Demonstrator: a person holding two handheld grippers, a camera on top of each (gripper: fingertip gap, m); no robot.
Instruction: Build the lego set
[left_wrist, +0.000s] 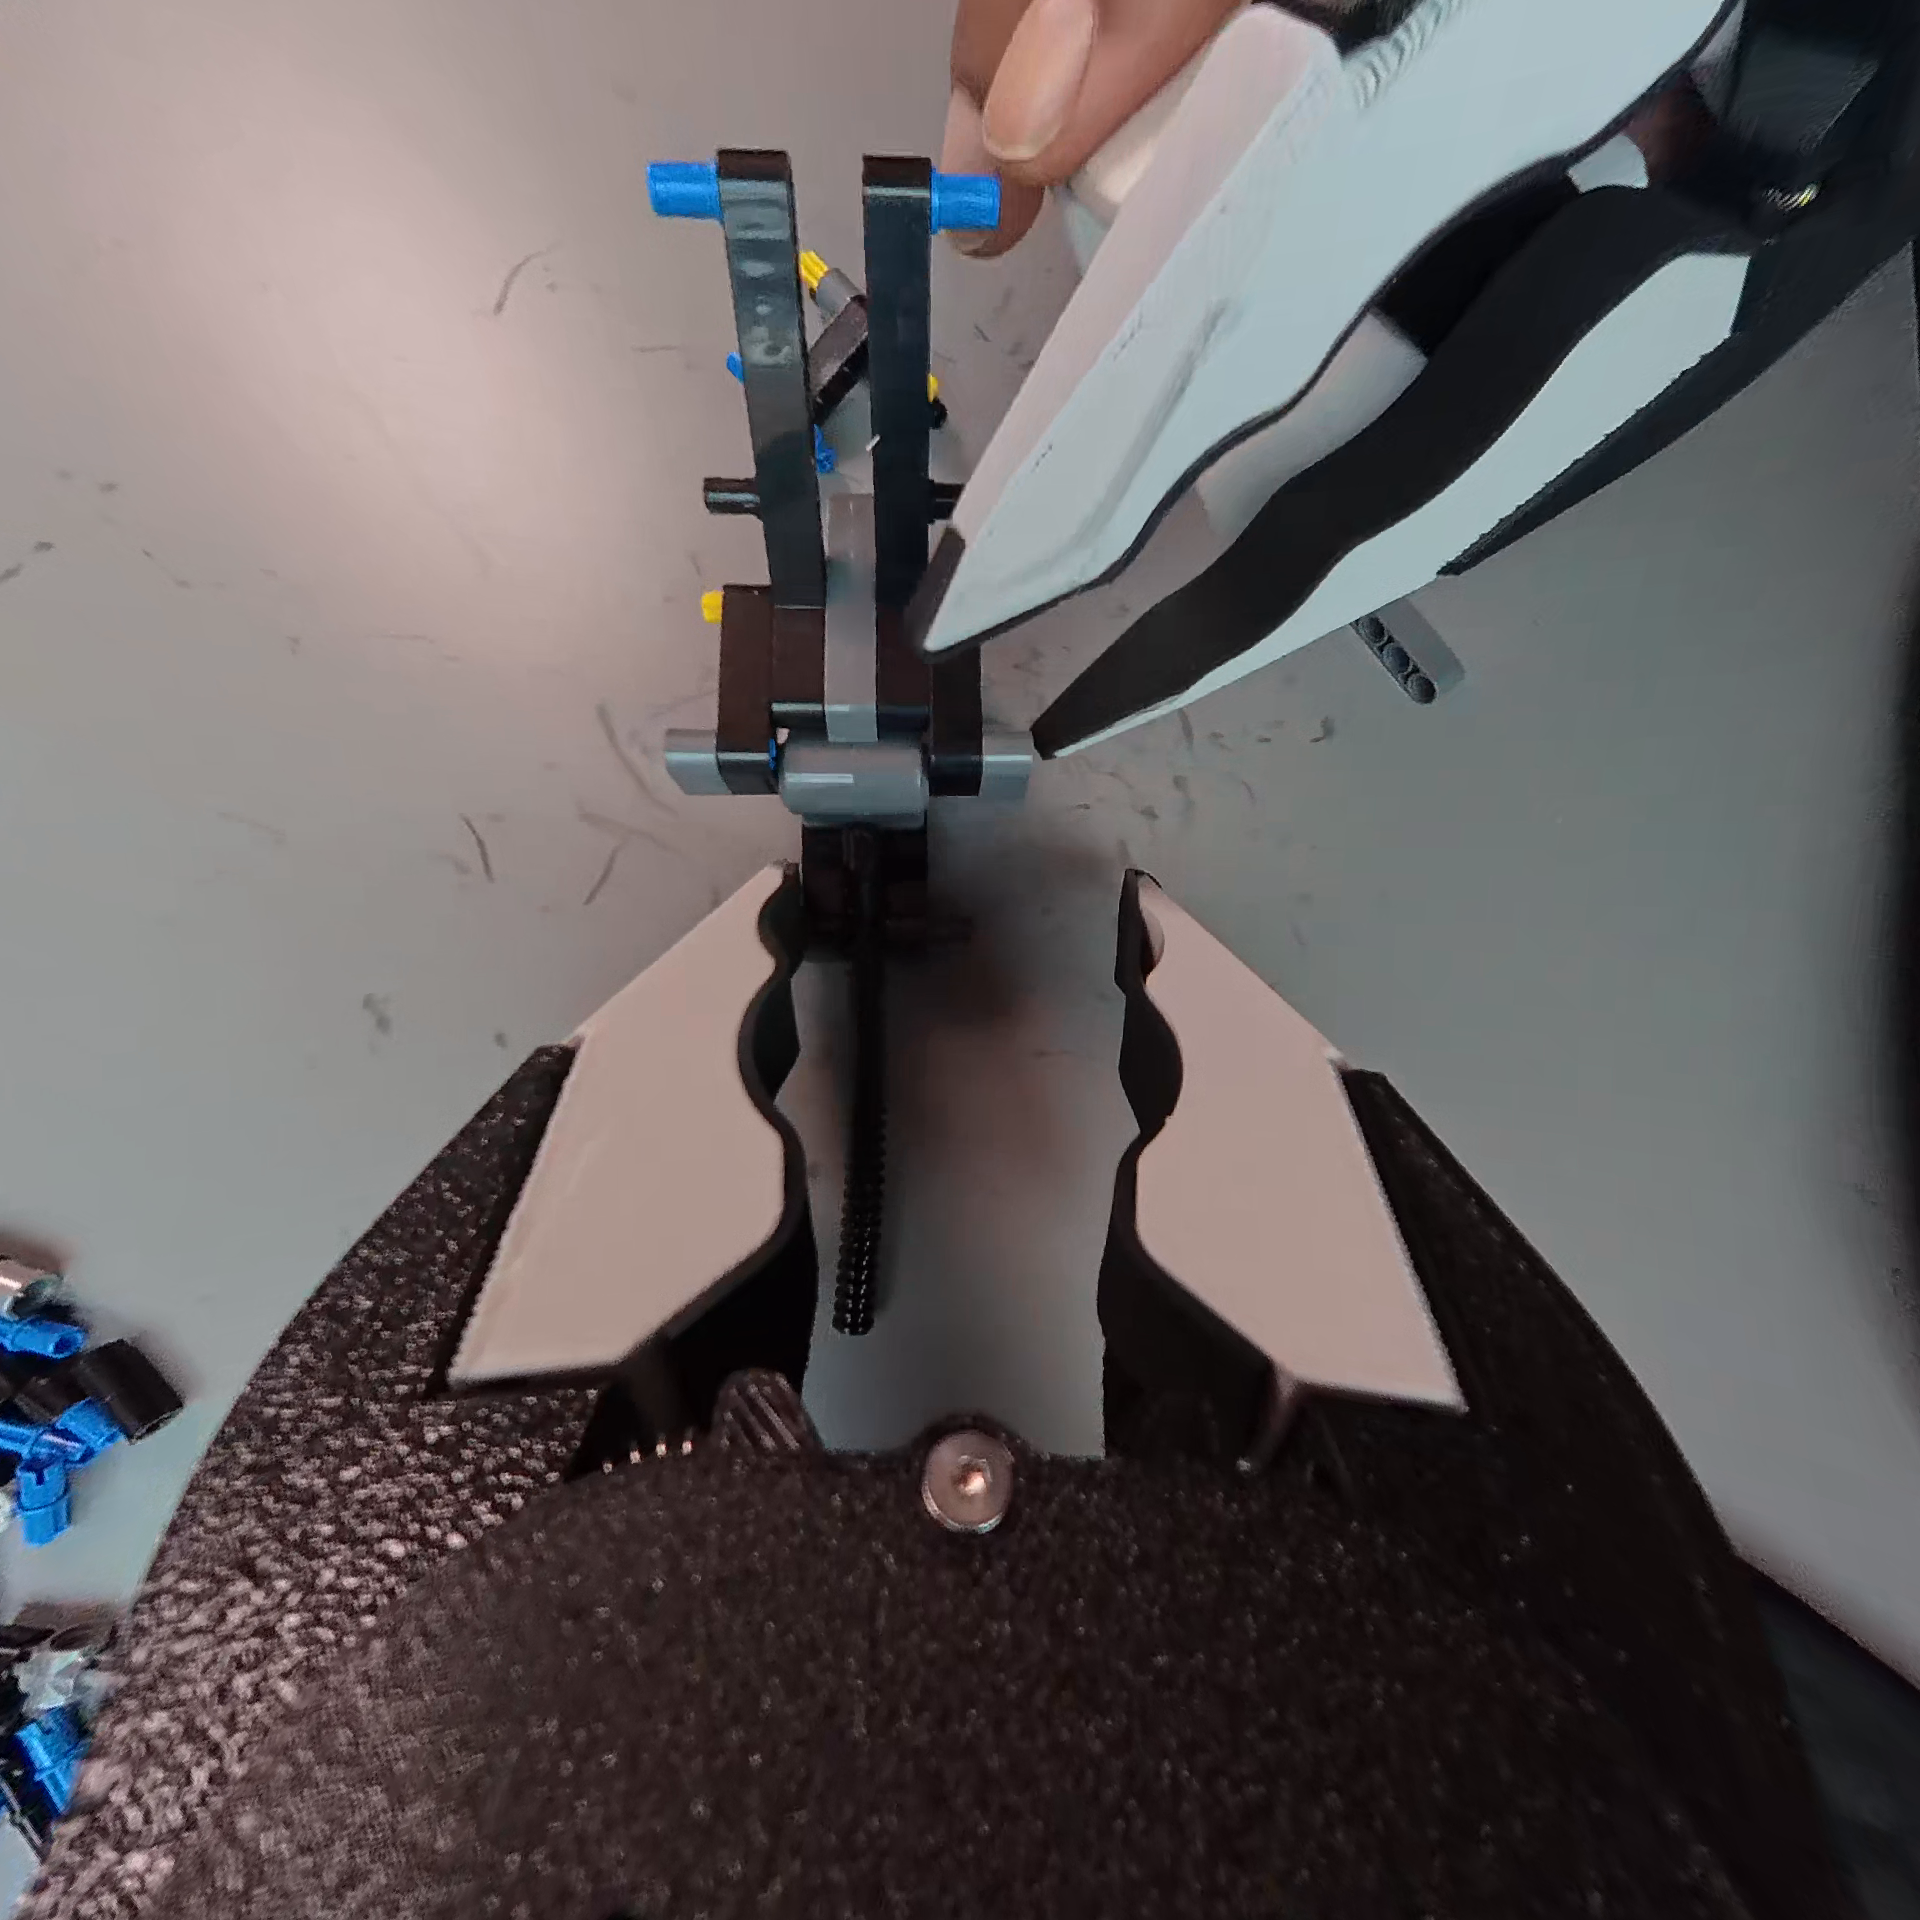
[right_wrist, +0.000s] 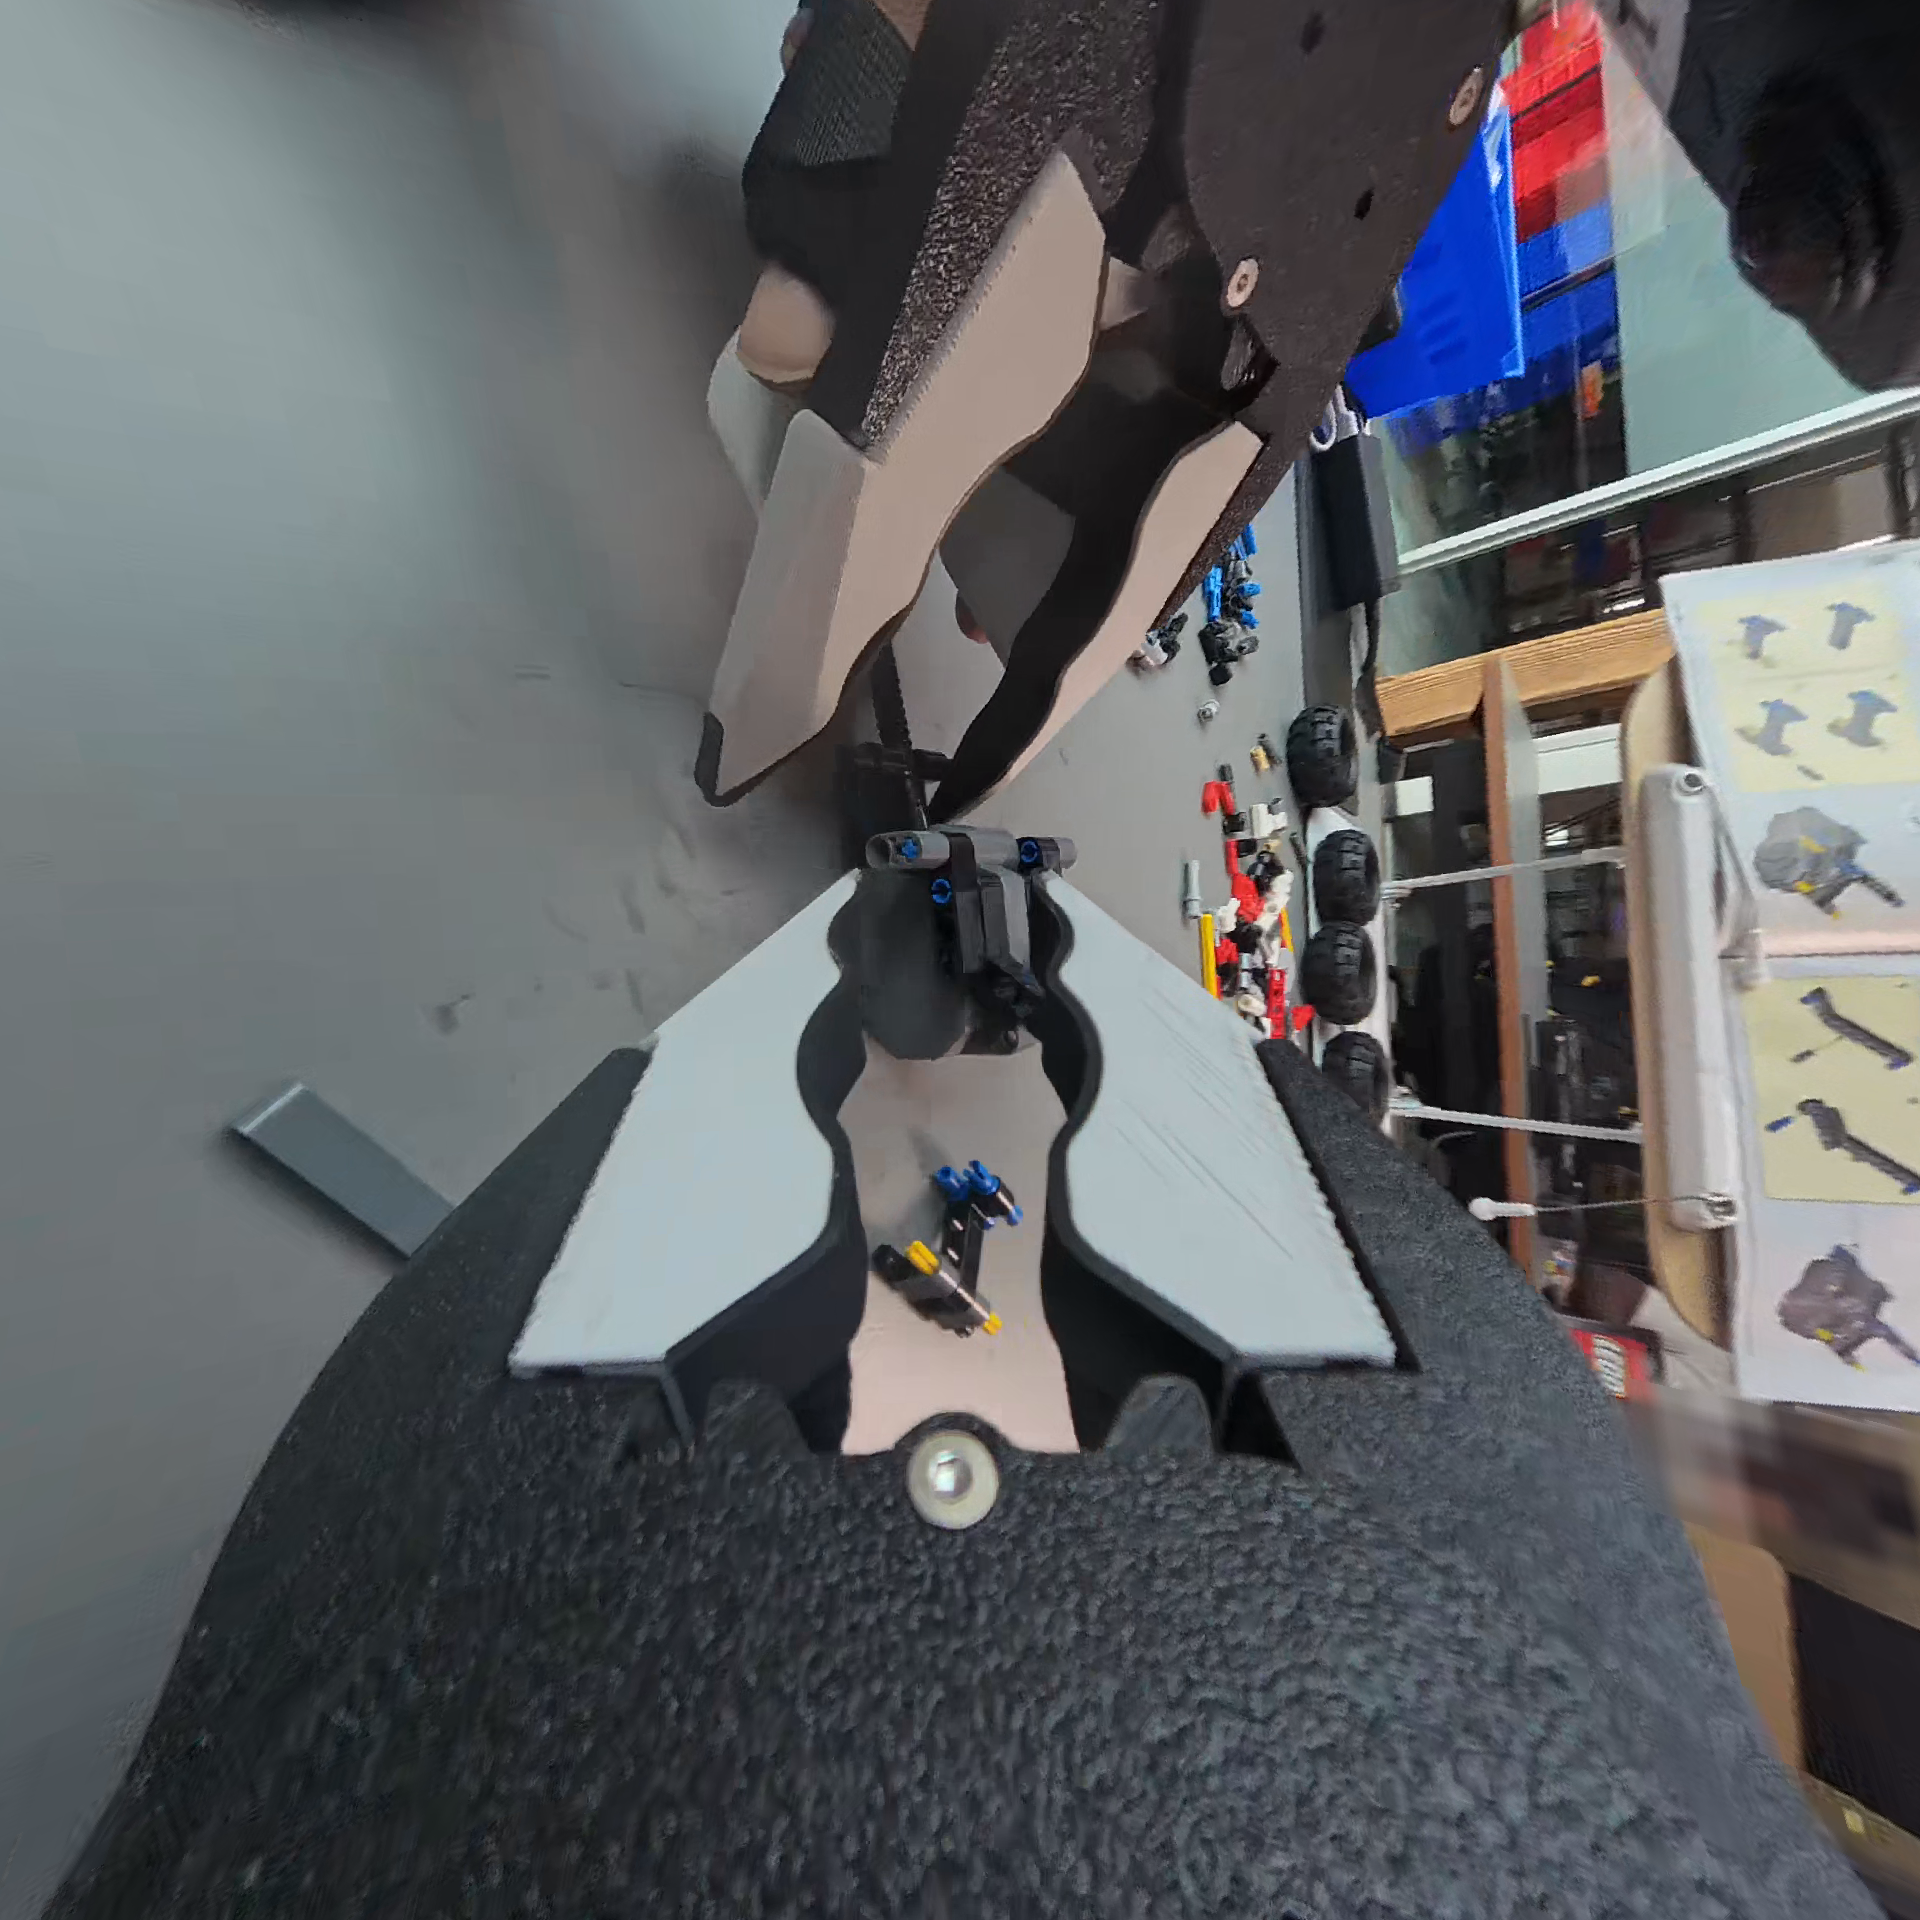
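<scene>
- Gripping the lego assembly (right_wrist: 961, 914) near its cross-beam end, the right gripper (right_wrist: 951, 904) has its pale fingers pressed against the black and grey body on both sides.
- In the left wrist view the same build (left_wrist: 836, 582) stands up from the grey table (left_wrist: 312, 623): two long black beams rise side by side, each tipped with a blue pin (left_wrist: 681, 190), over a grey cross-beam.
- The left gripper (left_wrist: 961, 894) is spread wide; its jaws flank a black toothed axle (left_wrist: 860, 1164) that runs back from the assembly's base, and only its left fingertip sits just beside the black base block.
- I cannot tell whether that fingertip actually touches it.
- A person's fingers (left_wrist: 1039, 94) show at the top, near the right-hand blue pin.
- A short grey beam (left_wrist: 1408, 655) lies on the table behind the right gripper's fingers.
- Loose blue and black pins (left_wrist: 62, 1392) sit in a heap at the left edge.
- From the right wrist view, four black tyres (right_wrist: 1340, 914) line the table's far edge, red and white pieces (right_wrist: 1252, 925) lie beside them, and an instruction sheet (right_wrist: 1829, 987) hangs at the right.
- A small sub-assembly (right_wrist: 951, 1247) with blue and yellow pins lies on the table under the right gripper.
</scene>
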